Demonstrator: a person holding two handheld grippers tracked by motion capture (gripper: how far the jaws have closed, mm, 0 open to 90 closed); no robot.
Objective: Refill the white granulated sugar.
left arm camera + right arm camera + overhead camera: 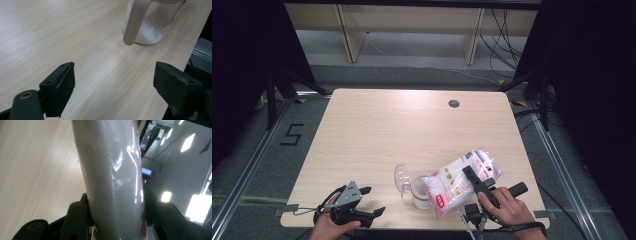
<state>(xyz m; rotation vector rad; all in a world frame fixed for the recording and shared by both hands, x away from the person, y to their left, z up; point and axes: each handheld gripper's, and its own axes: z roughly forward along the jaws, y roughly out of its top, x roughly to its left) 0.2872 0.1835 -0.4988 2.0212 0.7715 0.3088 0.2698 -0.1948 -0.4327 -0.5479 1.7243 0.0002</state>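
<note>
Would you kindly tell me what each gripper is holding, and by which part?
The right gripper clamps the white bag across its middle, tilted over the jar. The left gripper is open and holds nothing.

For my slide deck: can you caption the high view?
Right tongs tip a bag of white powder over a glass jar while the open left tongs rest nearby on the table.

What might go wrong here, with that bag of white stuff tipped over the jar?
1. The right hand-held gripper clamps the bag mid-body, tilted over the jar; white powder could miss the mouth and land on the table.
2. The jar stands near the table's front edge, and the left hand-held gripper sits open, apart from it; a nudge from the bag might tip it.
3. The open lid leans beside the mouth and may catch powder.
</note>
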